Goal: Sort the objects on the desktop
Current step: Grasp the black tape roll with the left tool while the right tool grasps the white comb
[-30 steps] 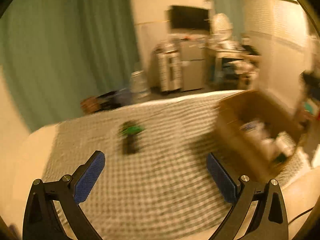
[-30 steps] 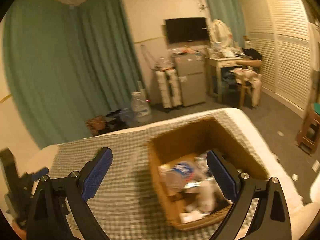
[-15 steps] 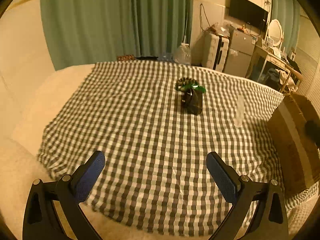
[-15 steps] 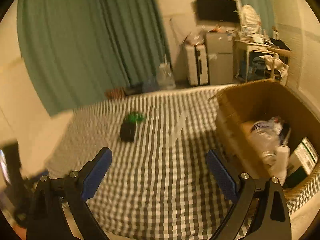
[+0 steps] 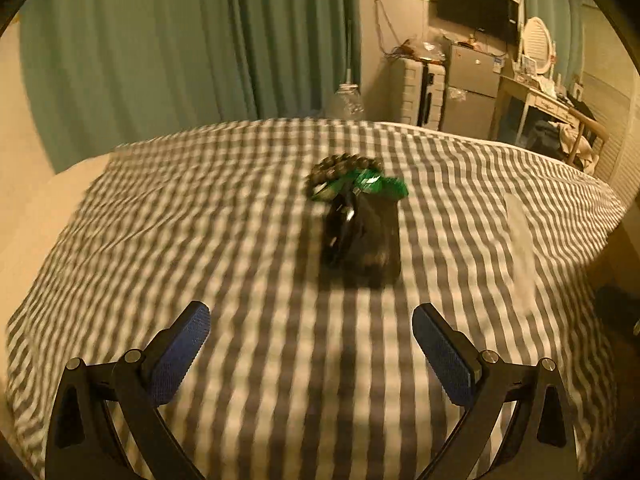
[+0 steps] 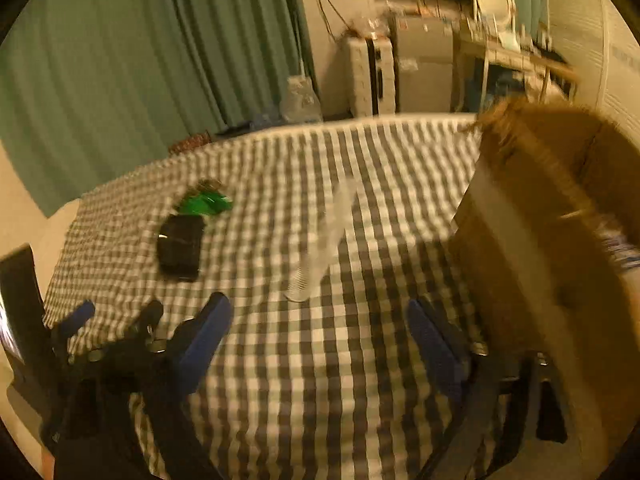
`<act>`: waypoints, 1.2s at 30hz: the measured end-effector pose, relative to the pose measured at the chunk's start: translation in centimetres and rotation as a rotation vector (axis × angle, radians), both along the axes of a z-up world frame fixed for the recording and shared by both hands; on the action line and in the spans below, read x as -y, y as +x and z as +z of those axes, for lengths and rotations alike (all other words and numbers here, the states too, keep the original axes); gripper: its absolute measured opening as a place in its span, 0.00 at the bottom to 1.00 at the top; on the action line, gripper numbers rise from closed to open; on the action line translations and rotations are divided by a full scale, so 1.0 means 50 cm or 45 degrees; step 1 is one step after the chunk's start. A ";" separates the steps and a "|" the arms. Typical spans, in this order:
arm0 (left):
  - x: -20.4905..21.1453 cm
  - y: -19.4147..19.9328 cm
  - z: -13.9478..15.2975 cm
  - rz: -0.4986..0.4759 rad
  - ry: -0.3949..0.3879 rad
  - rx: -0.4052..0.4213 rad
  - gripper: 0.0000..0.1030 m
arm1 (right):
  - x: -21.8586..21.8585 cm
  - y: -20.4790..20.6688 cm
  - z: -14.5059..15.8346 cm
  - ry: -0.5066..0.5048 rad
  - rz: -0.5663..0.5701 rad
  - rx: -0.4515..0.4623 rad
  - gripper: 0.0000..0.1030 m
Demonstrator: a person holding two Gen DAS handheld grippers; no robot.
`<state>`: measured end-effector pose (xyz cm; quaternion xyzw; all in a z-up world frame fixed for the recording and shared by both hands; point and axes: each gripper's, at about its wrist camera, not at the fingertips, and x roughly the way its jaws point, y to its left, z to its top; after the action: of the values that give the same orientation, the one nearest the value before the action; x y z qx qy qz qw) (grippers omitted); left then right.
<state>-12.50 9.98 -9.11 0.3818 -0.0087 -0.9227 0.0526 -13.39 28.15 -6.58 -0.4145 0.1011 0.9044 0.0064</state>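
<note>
On the checked cloth [image 5: 200,220] lies a black pouch [image 5: 360,240] with a green packet [image 5: 360,188] and a string of dark beads [image 5: 340,164] at its far end. My left gripper [image 5: 310,320] is open and empty, just short of the pouch. In the right wrist view the pouch [image 6: 180,244] and the packet [image 6: 204,204] sit at the left. A clear ribbed plastic cup [image 6: 316,256] lies just ahead of my right gripper [image 6: 316,312]. Its jaws are wide and closing, with nothing between them. The cup shows only as a blur [image 5: 520,240] in the left wrist view.
An open cardboard box [image 6: 540,240] with items inside stands on the cloth [image 6: 360,360] at the right, close to my right gripper's right finger. A blue finger [image 6: 78,316] of the left gripper shows at lower left. Green curtains [image 5: 180,60], a fridge [image 5: 472,92] and a water jug [image 5: 346,100] lie beyond the far edge.
Both grippers have dropped closer to the cloth. The left now faces the pouch from nearer. The right has swung away from the box toward the clear cup, and its jaws have narrowed slightly.
</note>
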 end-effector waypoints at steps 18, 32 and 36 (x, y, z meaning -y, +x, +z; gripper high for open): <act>0.014 -0.176 -0.050 -0.221 0.130 0.033 0.56 | 0.026 -0.193 -0.111 0.168 -0.067 0.065 0.27; 0.112 0.006 0.061 -0.203 0.340 -0.043 0.56 | 0.020 -0.071 0.012 -0.053 0.101 0.029 0.26; 0.123 0.086 0.168 -0.156 0.378 -0.081 0.56 | 0.021 -0.002 0.059 -0.113 0.144 0.020 0.26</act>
<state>-8.19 3.85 -0.70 0.3546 0.1062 -0.9270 -0.0607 -13.48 27.11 -3.62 -0.4266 0.1176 0.8946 -0.0623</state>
